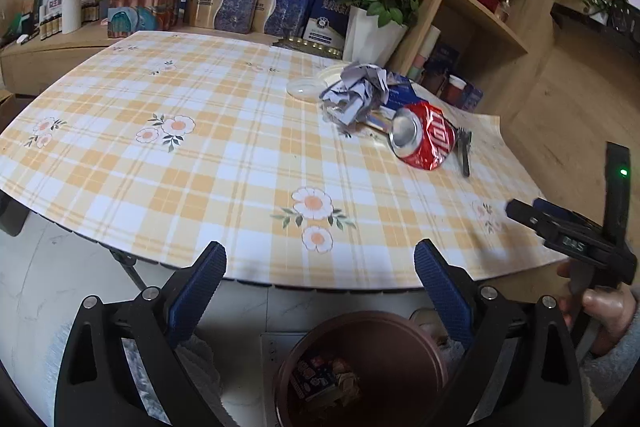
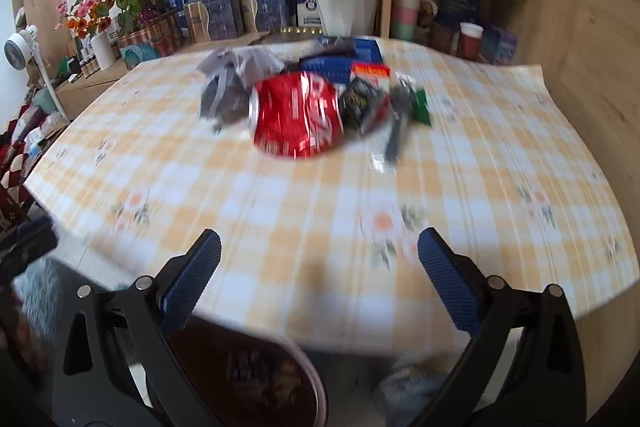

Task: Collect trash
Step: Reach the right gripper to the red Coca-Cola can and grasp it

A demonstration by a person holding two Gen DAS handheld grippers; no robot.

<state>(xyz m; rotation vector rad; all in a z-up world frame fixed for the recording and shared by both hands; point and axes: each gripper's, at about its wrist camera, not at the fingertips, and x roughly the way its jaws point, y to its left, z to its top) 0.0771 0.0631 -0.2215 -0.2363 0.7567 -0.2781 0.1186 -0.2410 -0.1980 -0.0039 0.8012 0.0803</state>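
Both grippers, left (image 1: 320,267) and right (image 2: 320,259), gape empty. Can (image 1: 423,135) lies amid trash on table (image 1: 200,163); bin (image 1: 360,367) below edge. Risk: dented can rolls, slips.

Table (image 1: 200,163) under yellow-check floral cloth. On it, clustered far right: crushed red can (image 1: 424,137), crumpled grey paper (image 1: 356,95), clear plastic lid (image 1: 304,87), black fork (image 1: 464,153), blue packet (image 1: 400,93) beneath the paper.
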